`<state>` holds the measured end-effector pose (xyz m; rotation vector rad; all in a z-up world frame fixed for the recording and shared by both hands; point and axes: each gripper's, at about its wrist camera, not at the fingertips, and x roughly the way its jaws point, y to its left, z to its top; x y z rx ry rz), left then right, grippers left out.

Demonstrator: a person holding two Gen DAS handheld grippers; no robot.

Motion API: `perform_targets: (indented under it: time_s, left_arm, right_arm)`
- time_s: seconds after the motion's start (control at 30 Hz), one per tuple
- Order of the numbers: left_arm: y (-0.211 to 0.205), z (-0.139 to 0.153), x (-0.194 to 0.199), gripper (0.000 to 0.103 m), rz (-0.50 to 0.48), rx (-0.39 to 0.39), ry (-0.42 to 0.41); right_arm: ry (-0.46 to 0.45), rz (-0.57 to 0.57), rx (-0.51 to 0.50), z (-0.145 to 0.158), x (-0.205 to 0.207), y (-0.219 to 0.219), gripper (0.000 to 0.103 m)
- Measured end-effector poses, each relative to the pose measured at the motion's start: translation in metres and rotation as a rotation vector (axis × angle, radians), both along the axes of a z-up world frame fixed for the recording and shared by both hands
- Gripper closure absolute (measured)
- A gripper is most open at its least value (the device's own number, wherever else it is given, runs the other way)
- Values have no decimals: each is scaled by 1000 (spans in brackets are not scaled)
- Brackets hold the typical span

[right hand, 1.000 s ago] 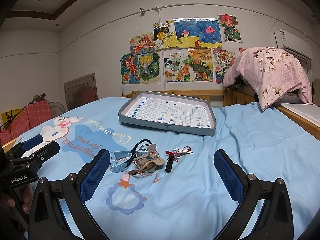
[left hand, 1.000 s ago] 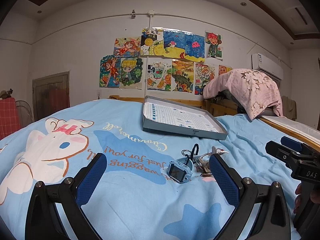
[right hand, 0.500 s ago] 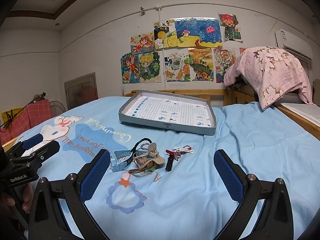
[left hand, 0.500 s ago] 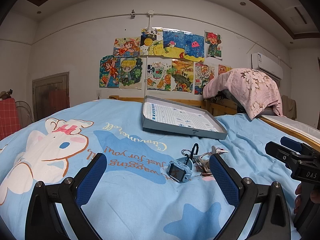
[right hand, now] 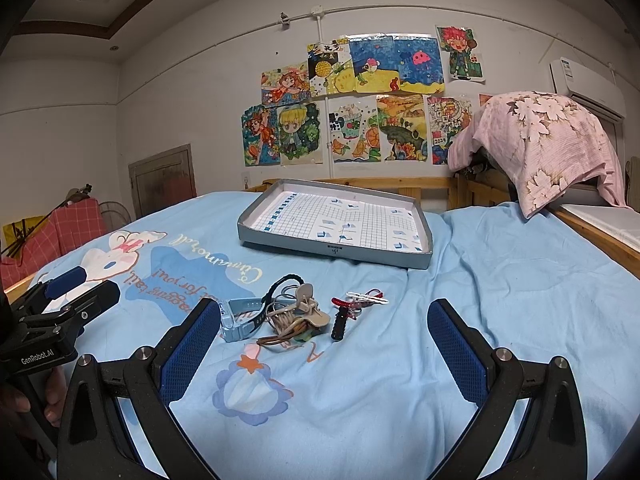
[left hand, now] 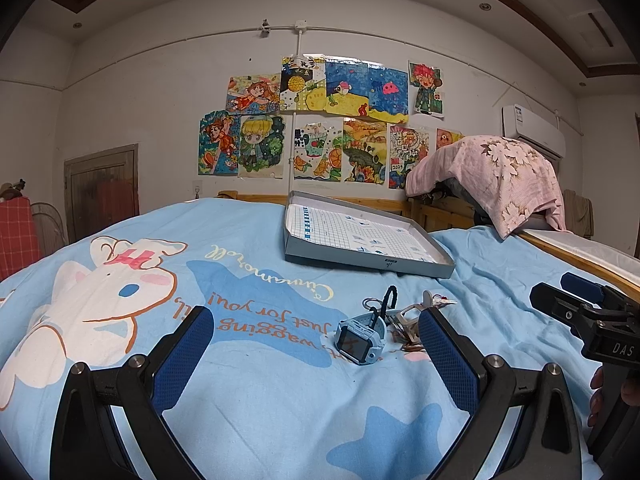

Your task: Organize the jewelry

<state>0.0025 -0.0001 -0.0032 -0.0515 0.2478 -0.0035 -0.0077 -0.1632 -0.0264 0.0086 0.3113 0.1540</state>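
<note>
A small heap of jewelry lies on the blue bedsheet: a light blue watch, a black cord loop, a beige clip with tangled brown cords, a black and red piece and a red and white clip. Behind it sits a shallow grey box tray with a gridded paper lining. My left gripper is open, just short of the watch. My right gripper is open, a little short of the heap. Neither holds anything.
The other gripper shows at each view's edge, on the right and on the left, each with a hand on it. A pink flowered cloth drapes over things beyond the wooden bed rail. A red plaid cloth hangs at far left.
</note>
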Motion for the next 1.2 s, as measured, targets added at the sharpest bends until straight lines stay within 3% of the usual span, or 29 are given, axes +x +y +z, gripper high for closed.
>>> perform_targets:
  time_s: [0.83,1.07,1.2]
  left_arm:
    - [0,0,0,0,-1,2,3]
    - [-2,-13,13,0,-34,-21,66]
    - [6,-11,34,0,-74,-90,138]
  right_arm:
    - [2,1,1,-3,-2,1,1]
    - [-5,16,-44,3,5,4,1]
    - [0,26,-66,13,19,3,1]
